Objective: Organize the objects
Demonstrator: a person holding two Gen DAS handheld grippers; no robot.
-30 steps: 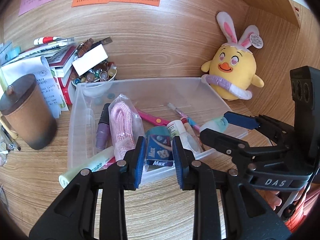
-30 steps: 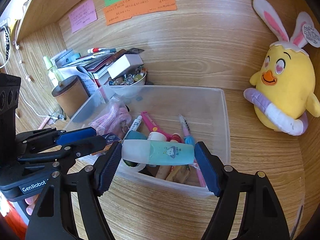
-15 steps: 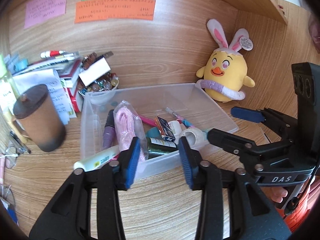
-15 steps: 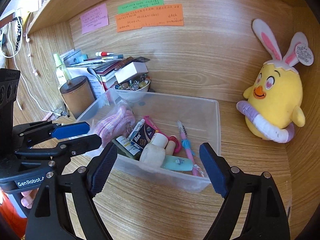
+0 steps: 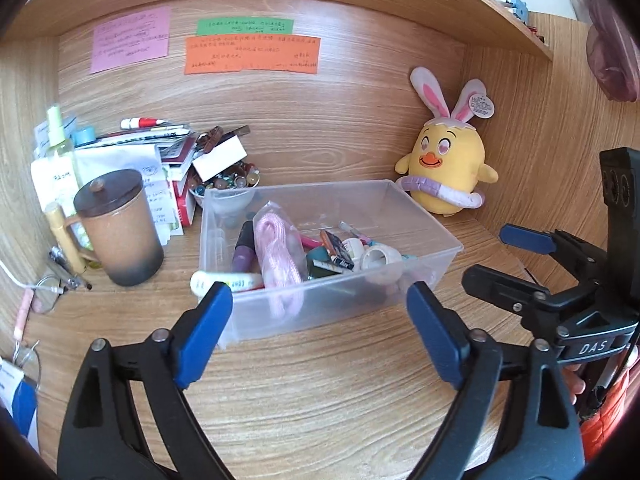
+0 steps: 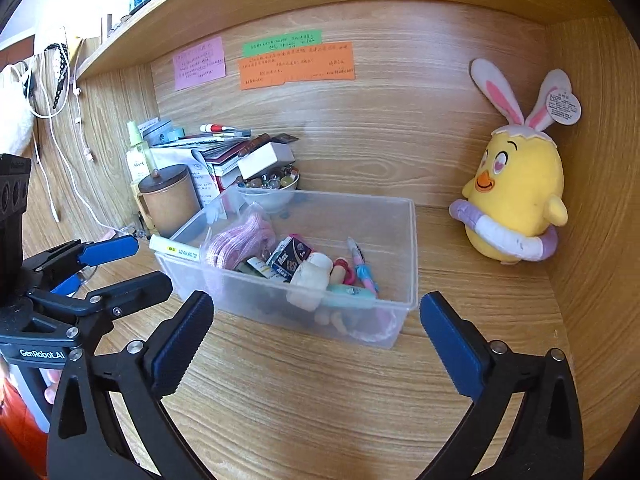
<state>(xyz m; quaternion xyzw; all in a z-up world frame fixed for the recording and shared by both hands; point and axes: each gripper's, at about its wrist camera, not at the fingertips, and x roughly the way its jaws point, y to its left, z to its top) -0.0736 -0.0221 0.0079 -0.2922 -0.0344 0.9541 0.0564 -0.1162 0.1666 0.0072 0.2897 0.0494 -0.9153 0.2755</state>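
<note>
While claws open, clear bin [image 5: 332,312] beyond left claw [image 5: 320,320], untouched.

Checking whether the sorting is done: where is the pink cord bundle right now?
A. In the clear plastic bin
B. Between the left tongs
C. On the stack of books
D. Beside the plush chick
A: the pink cord bundle lies inside the clear plastic bin, among the pens and small items.
</note>
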